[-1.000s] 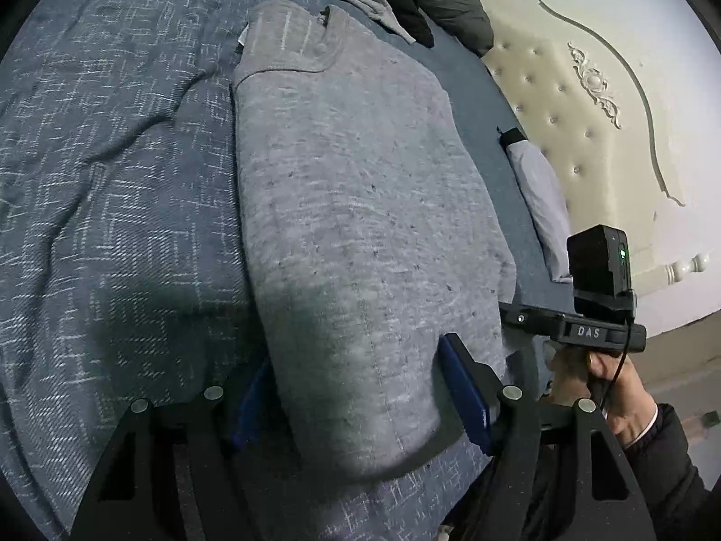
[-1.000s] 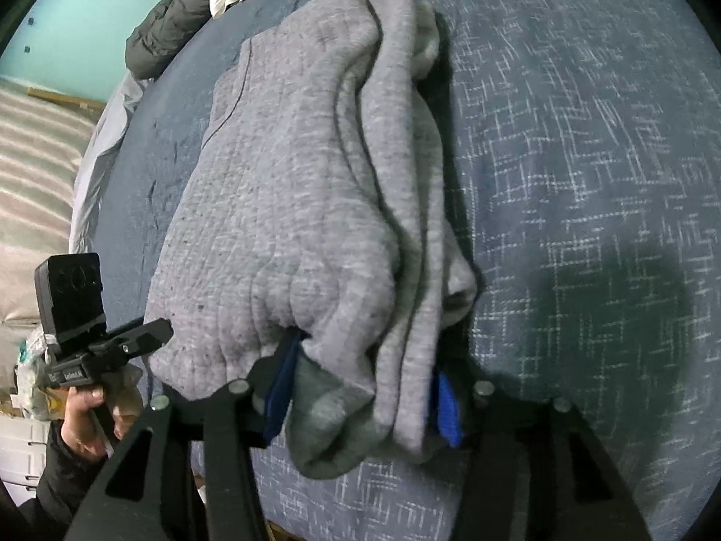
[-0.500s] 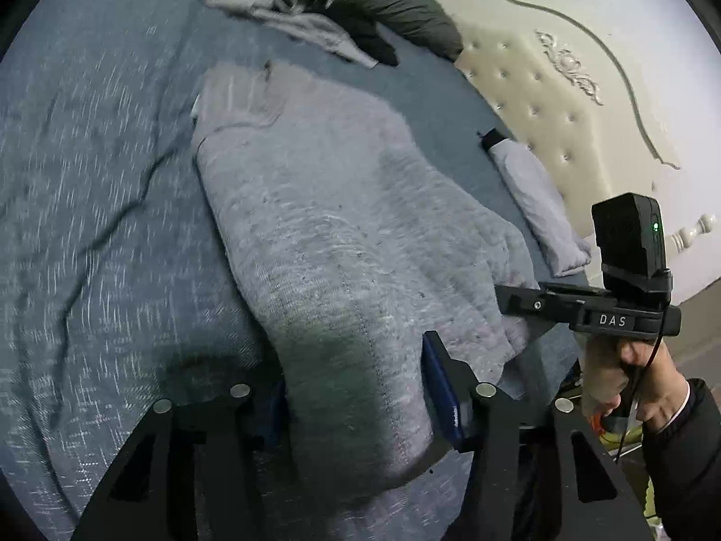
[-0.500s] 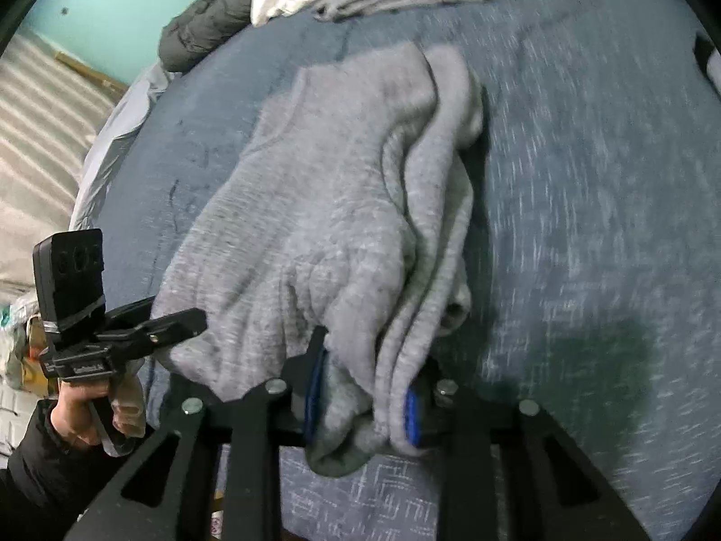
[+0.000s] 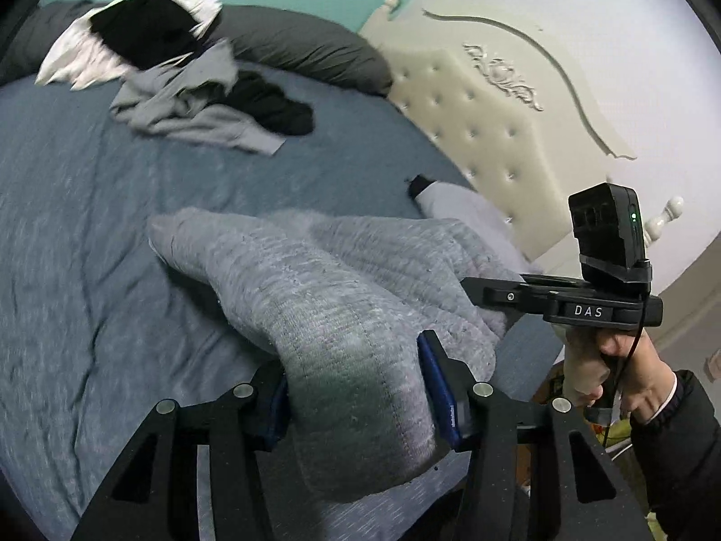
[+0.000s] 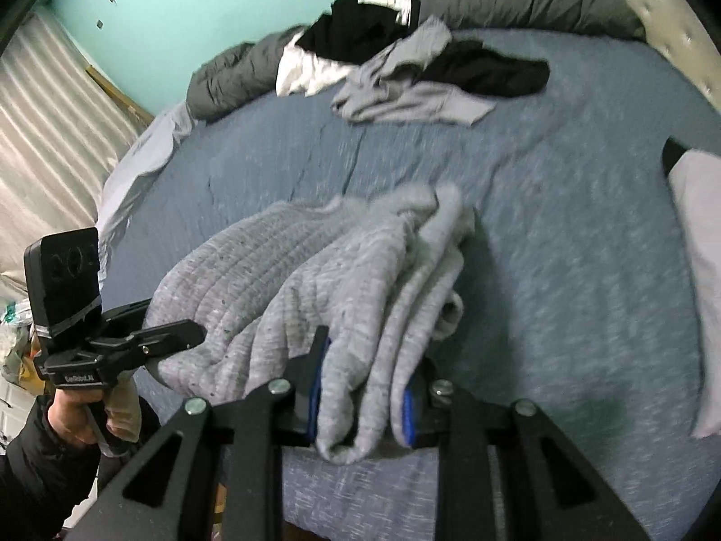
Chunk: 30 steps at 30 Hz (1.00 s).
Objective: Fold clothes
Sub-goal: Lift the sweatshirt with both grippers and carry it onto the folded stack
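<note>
We had the grey sweater point(image 5: 342, 279) clamped at its near edge in both claws. In the left wrist view the left claw point(image 5: 356, 387), at lower centre of the frame, was closed on a thick bunch of the knit, its blue pads pressed into the cloth on either side. In the right wrist view the right claw point(image 6: 360, 392), also at lower centre, pinched several stacked layers of the same garment.

The sweater ran away from both claws toward the middle of each frame, its long axis pointing up the frame and its far end lying on the blue bed cover point(image 5: 90, 234). The near end was raised off the cover in our grip. The layers sat in a narrow strip, with loose folds bunched at centre right of the right wrist view.

Both claws held the same short edge, side by side, so neither was nearer the free far end. We judged that the coming move turned on that axis: the held edge would travel along it toward the far end. A pile of other clothes point(image 6: 405, 67) lay well apart at upper centre.
</note>
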Each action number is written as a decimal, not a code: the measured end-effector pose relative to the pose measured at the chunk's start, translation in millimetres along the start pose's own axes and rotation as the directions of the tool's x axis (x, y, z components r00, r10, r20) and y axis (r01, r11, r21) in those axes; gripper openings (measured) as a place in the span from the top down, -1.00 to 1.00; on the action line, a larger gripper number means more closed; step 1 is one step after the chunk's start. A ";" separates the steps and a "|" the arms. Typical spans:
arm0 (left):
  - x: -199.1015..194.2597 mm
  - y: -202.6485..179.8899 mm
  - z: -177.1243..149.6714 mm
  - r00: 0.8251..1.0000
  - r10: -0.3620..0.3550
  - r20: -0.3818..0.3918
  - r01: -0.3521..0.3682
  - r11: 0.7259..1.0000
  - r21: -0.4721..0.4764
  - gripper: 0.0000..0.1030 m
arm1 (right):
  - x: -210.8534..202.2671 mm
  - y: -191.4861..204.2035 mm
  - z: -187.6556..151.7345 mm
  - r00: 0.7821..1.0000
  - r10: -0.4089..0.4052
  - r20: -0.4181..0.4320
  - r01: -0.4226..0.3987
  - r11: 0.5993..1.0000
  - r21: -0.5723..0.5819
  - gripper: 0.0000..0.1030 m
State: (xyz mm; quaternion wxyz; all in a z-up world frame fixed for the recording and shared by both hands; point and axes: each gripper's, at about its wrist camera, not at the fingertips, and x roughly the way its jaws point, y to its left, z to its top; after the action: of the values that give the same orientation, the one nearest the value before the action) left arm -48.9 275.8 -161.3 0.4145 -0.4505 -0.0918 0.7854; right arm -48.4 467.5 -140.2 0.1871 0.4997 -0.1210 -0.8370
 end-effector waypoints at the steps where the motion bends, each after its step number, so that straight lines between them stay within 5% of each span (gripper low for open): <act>1: 1.5 -6.9 6.5 1.000 -0.004 0.001 0.004 1.000 0.011 -0.06 | -11.2 -4.9 4.2 1.000 -0.002 0.011 0.002 1.000 -0.001 0.51; 18: 79.3 -125.7 147.5 0.996 -0.083 0.045 0.076 0.986 0.148 -0.05 | -127.2 -92.8 98.9 0.982 -0.094 0.167 0.094 0.996 0.007 0.52; 30: 175.5 -224.6 215.4 0.983 -0.165 0.078 0.141 0.959 0.244 -0.05 | -205.5 -181.3 139.9 0.934 -0.224 0.278 0.233 0.972 -0.001 0.52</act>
State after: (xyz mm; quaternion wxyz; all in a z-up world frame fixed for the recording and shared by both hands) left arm -134.0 597.5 -31.5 0.5200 -0.3503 -0.0518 0.7773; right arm -118.2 722.2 17.7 0.0782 0.3855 -0.0729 -0.9165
